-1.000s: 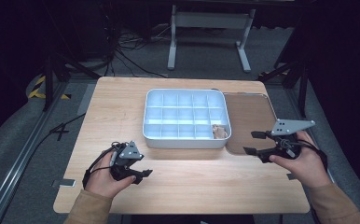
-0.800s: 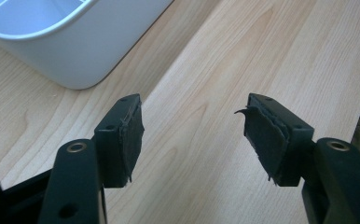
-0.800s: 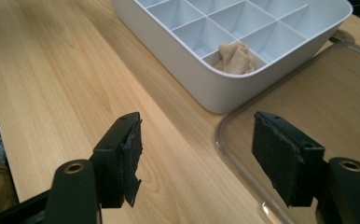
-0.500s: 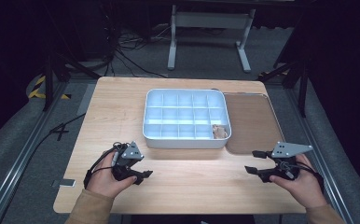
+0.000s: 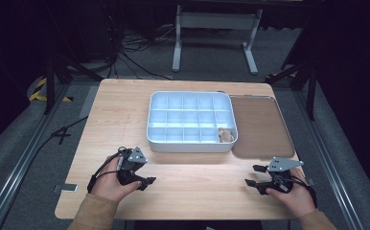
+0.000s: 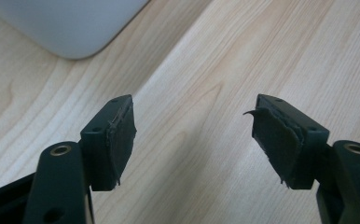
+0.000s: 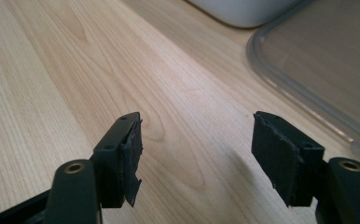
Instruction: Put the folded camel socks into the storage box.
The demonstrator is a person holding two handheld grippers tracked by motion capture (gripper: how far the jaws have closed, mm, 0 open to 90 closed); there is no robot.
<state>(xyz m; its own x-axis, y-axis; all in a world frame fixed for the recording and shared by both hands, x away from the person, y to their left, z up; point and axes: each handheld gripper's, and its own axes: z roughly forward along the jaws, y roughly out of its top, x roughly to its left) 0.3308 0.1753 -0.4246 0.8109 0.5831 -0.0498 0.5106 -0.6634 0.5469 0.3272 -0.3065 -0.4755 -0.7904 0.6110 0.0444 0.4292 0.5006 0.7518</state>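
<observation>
Both tongs, left [image 5: 144,182] and right [image 5: 253,175], are resting released and empty on the worktop [image 5: 202,182] before the tray [image 5: 191,143], likely idling; next calls for reaching the lid [image 5: 260,125].

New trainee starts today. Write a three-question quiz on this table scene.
1. True or false: the left gripper has its fingers apart and holds nothing.
2. Which side of the box does the lid lie on? A) the person's left B) the person's right C) on top
3. Fill in: the one small item sits in the box's near-____ corner compartment.

Key: 1 true; 2 B; 3 right.
</observation>
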